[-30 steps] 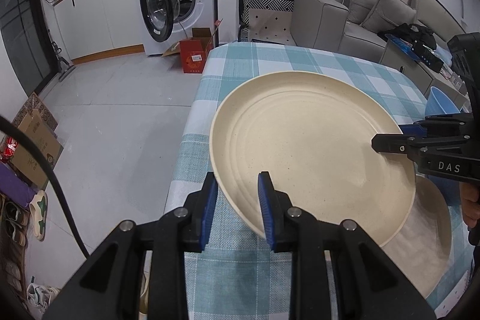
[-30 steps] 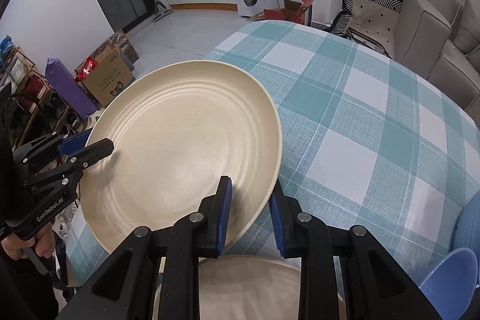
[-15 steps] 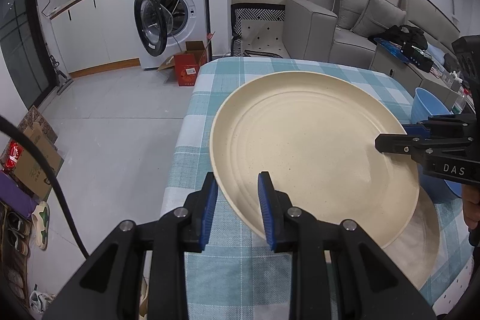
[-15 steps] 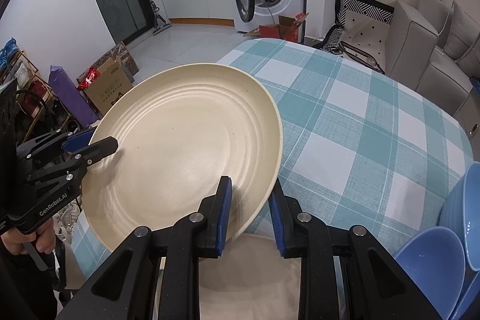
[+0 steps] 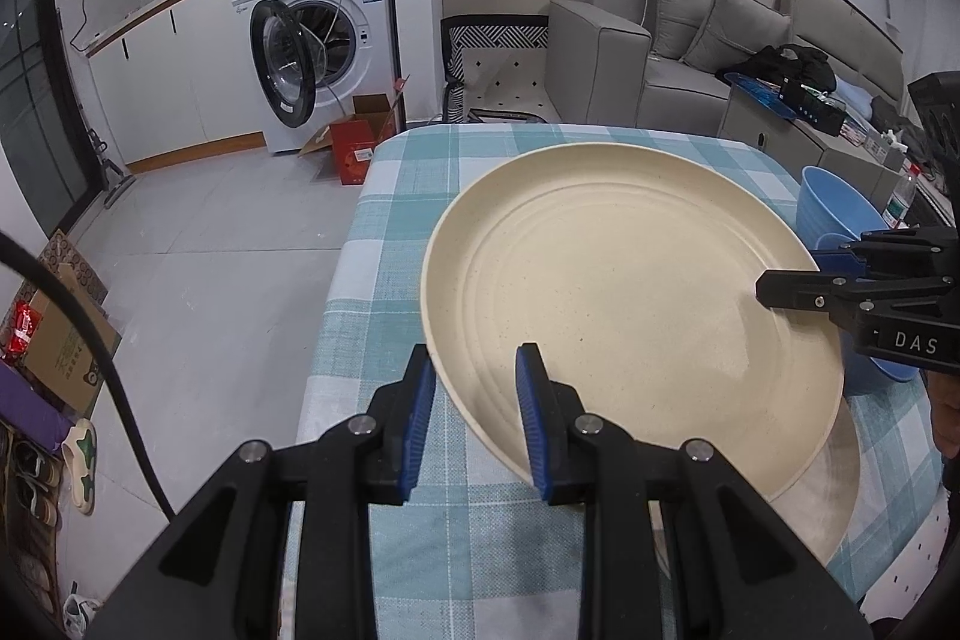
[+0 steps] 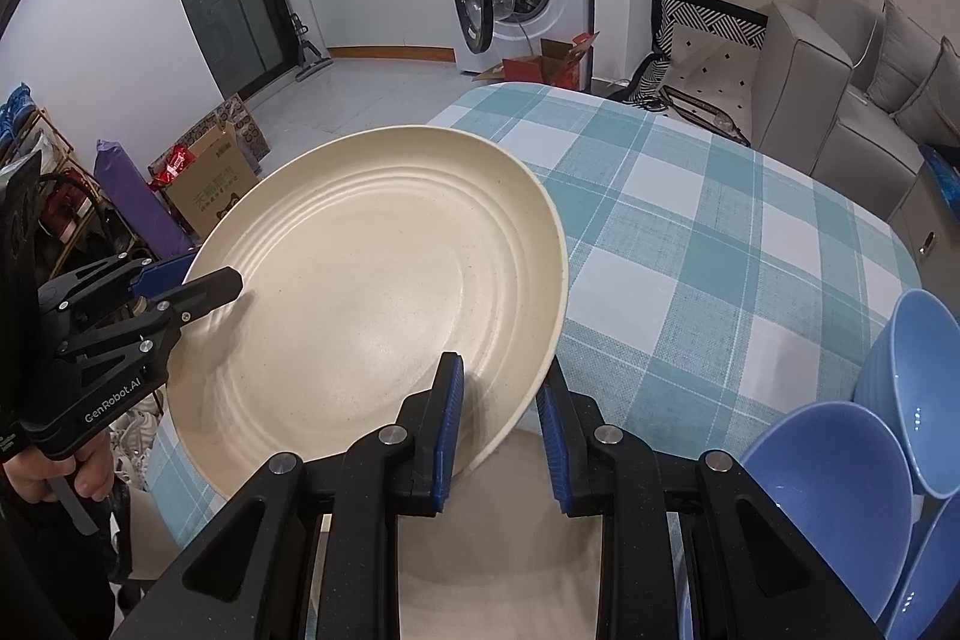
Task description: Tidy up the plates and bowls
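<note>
We hold one cream plate (image 5: 630, 304) by two opposite rim points, clear of the checked tablecloth (image 5: 396, 280), which serves as our landmark.

**Handling the step.** We judge the step in hand to be carrying the plate to a stacking spot. Keep both grips at equal height so the plate stays level, move both hands at one pace, and avoid twisting either wrist, since a rim pinch resists rotation poorly. Lower it flat and release only once it rests fully.

**Positions, left to right.**
1. The left gripper (image 5: 474, 412) is clamped on the plate's near-left rim, above the cloth's left edge.
2. The plate hangs above the cloth, over a second cream plate (image 6: 504, 550) lying on it.
3. The right gripper (image 6: 501, 424) is clamped on the opposite rim.
4. Blue bowls (image 6: 840, 496) stand on the cloth further right, just beside the lower plate.
</note>
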`<move>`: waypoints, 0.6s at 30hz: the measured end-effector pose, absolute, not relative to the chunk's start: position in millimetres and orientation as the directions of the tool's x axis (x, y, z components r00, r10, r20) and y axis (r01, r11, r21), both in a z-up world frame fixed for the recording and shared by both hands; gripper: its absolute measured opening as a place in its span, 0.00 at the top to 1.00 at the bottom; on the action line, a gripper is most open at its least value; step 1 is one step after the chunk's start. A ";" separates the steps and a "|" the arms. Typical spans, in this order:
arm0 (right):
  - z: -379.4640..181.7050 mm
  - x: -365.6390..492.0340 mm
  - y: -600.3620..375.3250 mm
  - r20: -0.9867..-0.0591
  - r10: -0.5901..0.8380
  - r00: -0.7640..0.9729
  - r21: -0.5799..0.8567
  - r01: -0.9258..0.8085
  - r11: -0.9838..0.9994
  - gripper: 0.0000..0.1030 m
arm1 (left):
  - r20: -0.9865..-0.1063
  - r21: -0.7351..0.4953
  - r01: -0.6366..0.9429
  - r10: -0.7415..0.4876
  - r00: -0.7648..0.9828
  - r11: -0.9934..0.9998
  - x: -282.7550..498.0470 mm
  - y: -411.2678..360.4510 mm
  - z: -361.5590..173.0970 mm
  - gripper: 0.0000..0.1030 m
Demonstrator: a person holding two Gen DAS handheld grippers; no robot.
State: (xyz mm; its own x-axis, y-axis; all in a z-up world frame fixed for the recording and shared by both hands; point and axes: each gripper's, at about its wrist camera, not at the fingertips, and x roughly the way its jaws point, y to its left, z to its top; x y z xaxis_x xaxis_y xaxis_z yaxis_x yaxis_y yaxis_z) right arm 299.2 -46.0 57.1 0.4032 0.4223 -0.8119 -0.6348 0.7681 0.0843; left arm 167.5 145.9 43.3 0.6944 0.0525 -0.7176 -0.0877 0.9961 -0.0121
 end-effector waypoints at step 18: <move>53.1 271.0 -62.8 -0.831 0.382 0.405 0.047 -0.633 0.772 0.76 | -0.719 -0.012 -0.057 0.031 0.694 0.998 152.0 129.1 43.5 0.75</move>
State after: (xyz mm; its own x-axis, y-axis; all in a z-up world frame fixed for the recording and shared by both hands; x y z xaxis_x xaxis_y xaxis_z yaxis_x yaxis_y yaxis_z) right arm 271.0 -62.8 53.1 0.4048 0.3824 -0.8306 -0.6334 0.7724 0.0469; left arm 152.0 129.1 43.5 0.6942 0.0305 -0.7191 -0.0568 0.9983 -0.0125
